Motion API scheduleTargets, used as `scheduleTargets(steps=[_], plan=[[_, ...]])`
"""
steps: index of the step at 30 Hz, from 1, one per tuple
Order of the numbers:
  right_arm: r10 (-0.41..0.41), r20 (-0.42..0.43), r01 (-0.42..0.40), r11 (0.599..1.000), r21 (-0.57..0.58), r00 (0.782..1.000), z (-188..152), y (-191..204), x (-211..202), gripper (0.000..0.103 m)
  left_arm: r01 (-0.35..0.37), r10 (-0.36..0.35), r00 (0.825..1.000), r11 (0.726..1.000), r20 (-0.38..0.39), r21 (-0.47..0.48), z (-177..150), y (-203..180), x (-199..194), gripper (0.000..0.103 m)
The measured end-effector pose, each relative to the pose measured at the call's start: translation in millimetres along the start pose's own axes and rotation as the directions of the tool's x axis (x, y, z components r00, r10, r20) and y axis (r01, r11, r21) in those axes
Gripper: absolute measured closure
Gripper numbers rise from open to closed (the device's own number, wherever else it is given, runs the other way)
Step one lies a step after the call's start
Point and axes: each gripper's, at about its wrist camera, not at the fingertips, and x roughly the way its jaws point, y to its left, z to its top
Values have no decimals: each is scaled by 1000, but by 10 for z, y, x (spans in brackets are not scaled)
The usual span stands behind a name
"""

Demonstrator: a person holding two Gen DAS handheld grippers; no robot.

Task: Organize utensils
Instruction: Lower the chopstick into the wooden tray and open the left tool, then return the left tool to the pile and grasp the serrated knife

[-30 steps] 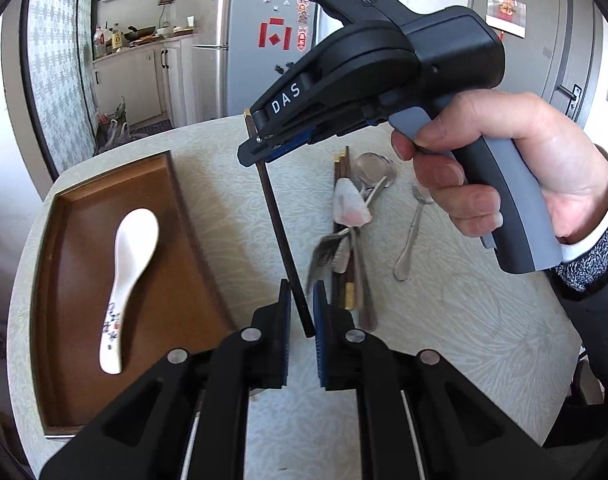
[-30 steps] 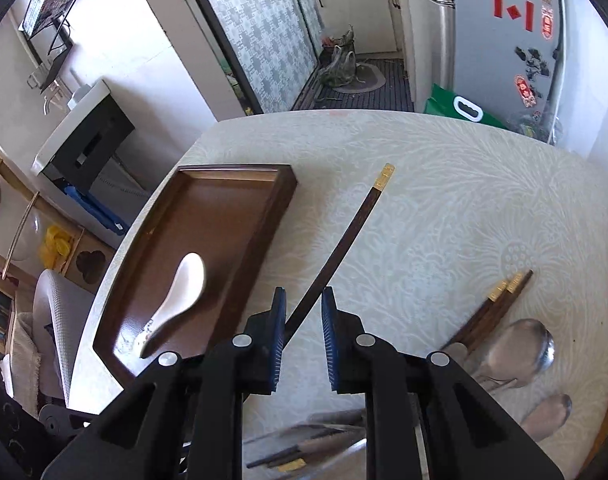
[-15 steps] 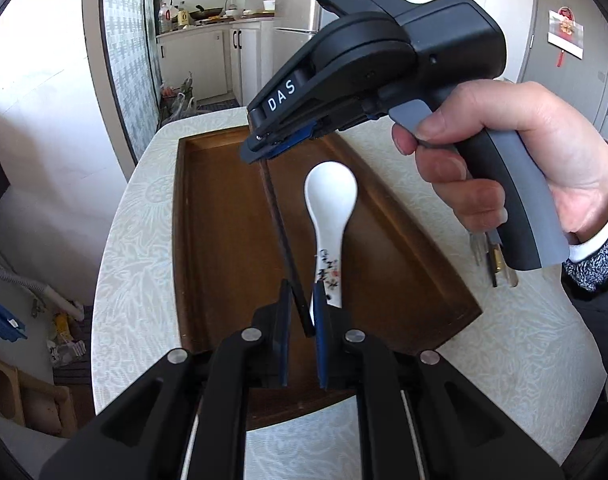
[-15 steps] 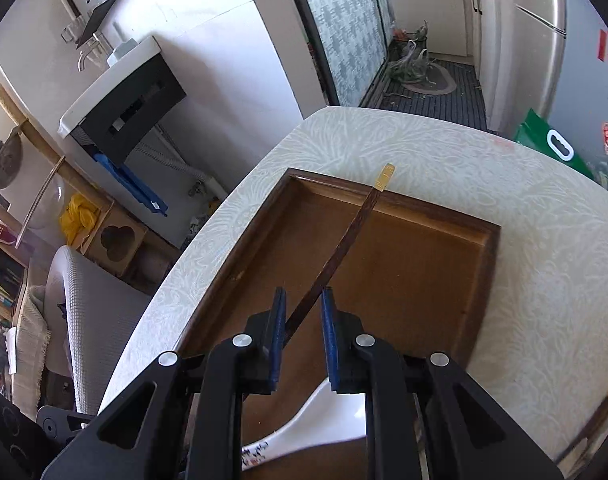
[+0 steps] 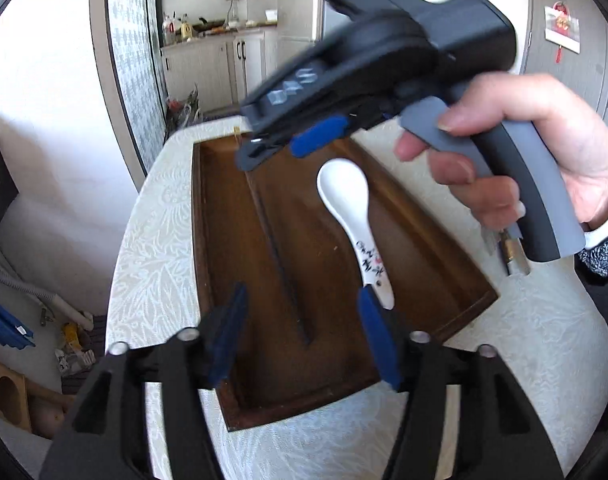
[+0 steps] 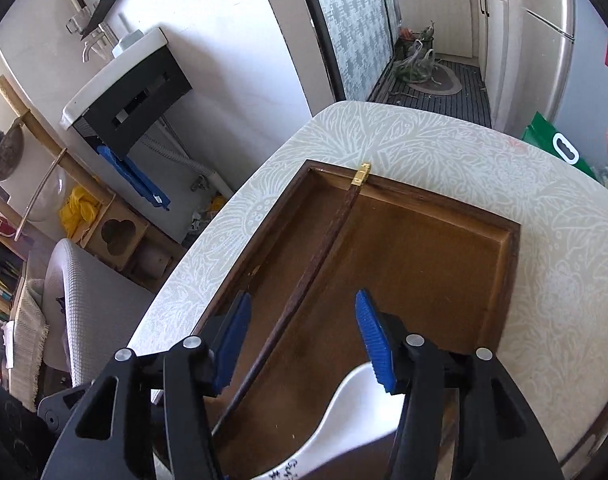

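Now release step — left gripper and right gripper jaws just opened, apart; chopstick lies free in tray, left of spoon. Next, likely — fetch another utensil.

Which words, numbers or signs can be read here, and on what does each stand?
"DAS": on the right gripper, blurred but legible.
Black brush characters with a red mark: on the spoon handle, too small to read.
White "0"-like sign: on the green bag.
Fridge stickers: unreadable.

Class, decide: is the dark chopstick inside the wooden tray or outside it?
Inside: the chopstick lies along the tray floor, its gold tip at the far wall, touching neither open gripper.
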Motion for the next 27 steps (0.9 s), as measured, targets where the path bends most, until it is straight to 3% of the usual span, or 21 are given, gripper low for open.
scheduleTargets(steps=[4,10,16,18,23,24,27], plan=[[-48,63,48,999,-2,997,-161,-305,-599,30,49,-52,996,998,72,48,70,-247,-211,21],[-149,102,142,988,66,984,-592,-965,-1305,30,168,-178,982,976,60,139,118,-808,-135,20],[-175,88,162,976,145,981,-1049,-1465,-1483,30,255,-261,965,941,-1,221,175,-1420,109,20],[-174,88,158,973,165,981,-1165,-1599,-1505,30,253,-257,966,935,-14,249,177,-1579,195,20],[-158,72,141,971,193,985,-1369,-1782,-1463,30,287,-276,958,916,-77,280,178,-1873,426,31],[-154,68,139,971,195,986,-1407,-1815,-1449,30,285,-272,958,915,-87,286,180,-1915,474,37],[-144,54,131,971,200,988,-1490,-1866,-1374,30,254,-228,966,931,-124,262,204,-1941,647,50]])
